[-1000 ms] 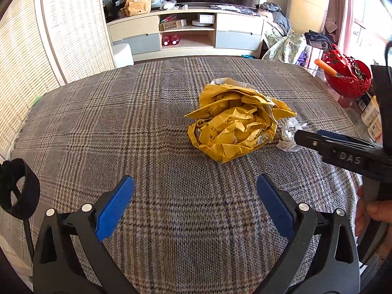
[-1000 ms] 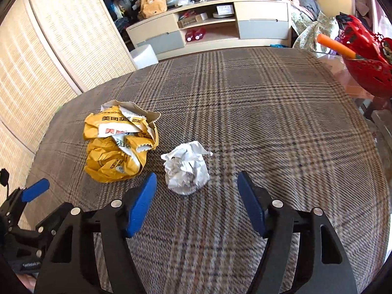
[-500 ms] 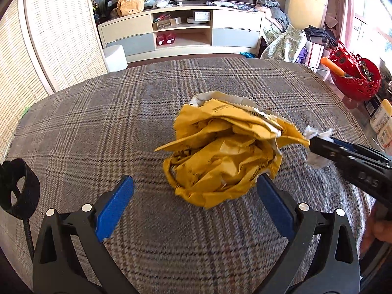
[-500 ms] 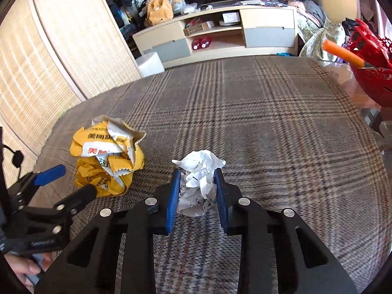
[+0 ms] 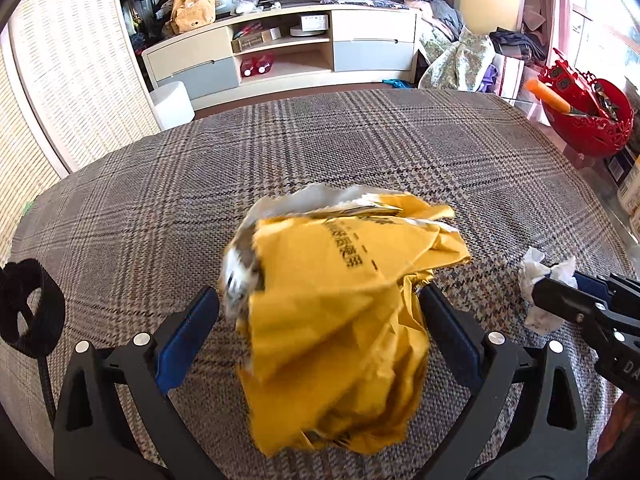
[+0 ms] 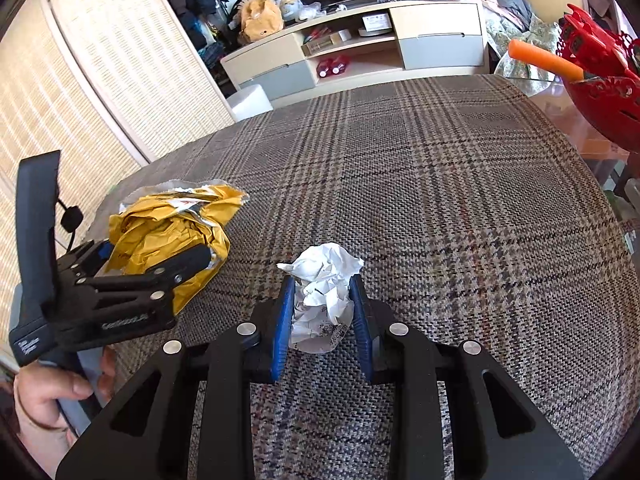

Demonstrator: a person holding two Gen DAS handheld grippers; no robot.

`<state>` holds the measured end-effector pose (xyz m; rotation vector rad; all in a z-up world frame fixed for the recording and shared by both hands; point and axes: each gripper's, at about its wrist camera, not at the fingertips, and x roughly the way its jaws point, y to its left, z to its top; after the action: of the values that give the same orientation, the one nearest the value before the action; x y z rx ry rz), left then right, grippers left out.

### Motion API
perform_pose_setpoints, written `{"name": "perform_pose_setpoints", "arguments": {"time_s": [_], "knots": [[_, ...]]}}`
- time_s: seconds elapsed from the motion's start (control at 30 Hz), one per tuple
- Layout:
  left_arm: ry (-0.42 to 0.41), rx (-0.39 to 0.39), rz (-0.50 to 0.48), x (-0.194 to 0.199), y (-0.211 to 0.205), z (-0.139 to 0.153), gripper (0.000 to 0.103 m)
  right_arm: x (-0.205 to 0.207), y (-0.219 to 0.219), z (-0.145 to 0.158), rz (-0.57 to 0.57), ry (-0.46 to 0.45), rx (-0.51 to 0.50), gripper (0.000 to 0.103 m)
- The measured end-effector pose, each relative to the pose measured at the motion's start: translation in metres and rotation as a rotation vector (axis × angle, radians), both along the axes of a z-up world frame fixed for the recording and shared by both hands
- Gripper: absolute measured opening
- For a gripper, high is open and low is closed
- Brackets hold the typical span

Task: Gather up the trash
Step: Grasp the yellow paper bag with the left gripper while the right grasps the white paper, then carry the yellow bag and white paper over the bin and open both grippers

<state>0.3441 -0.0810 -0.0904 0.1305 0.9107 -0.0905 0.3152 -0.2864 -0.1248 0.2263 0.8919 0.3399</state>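
Observation:
A crumpled yellow paper bag lies on the plaid tablecloth. My left gripper is open around it, a blue pad on each side; the left pad stands clear of the bag and the right pad is at its edge. In the right wrist view the same left gripper reaches over the yellow bag from the left. A white paper wad sits between the blue pads of my right gripper, which is shut on it. The left wrist view shows that right gripper and its wad at the far right.
A red basket with an orange-handled tool stands off the table's right edge. Behind the table are a low TV cabinet and a white stool. A woven screen runs along the left. A person's hand holds the left gripper.
My left gripper has moved forward until the yellow bag sits between its open jaws. My right gripper closed on the white wad and has held it since.

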Motion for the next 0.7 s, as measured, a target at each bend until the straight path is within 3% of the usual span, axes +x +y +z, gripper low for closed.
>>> {"name": "perform_pose_setpoints", "arguments": {"time_s": [0.1,0.23,0.33,0.57,0.7], "knots": [[-0.011,-0.023,0.004,0.001,0.001,-0.002,0.094,-0.002,-0.003,-0.002,0.001,0.003,-0.003,0.029],[-0.016,-0.016,-0.016,-0.009,0.000,0.002,0.078,-0.004,-0.001,-0.003,0.005,0.008,-0.021,0.029],[-0.016,0.008,-0.025,-0.021,0.000,0.008,0.076,-0.011,0.001,0.001,0.010,0.015,-0.037,0.029],[-0.019,-0.007,-0.035,-0.083,0.014,0.034,0.076,-0.065,0.011,0.029,0.035,0.018,-0.113,0.029],[-0.039,-0.019,-0.036,-0.139,0.021,0.057,0.076,-0.109,0.013,0.042,0.045,0.022,-0.117,0.029]]}}
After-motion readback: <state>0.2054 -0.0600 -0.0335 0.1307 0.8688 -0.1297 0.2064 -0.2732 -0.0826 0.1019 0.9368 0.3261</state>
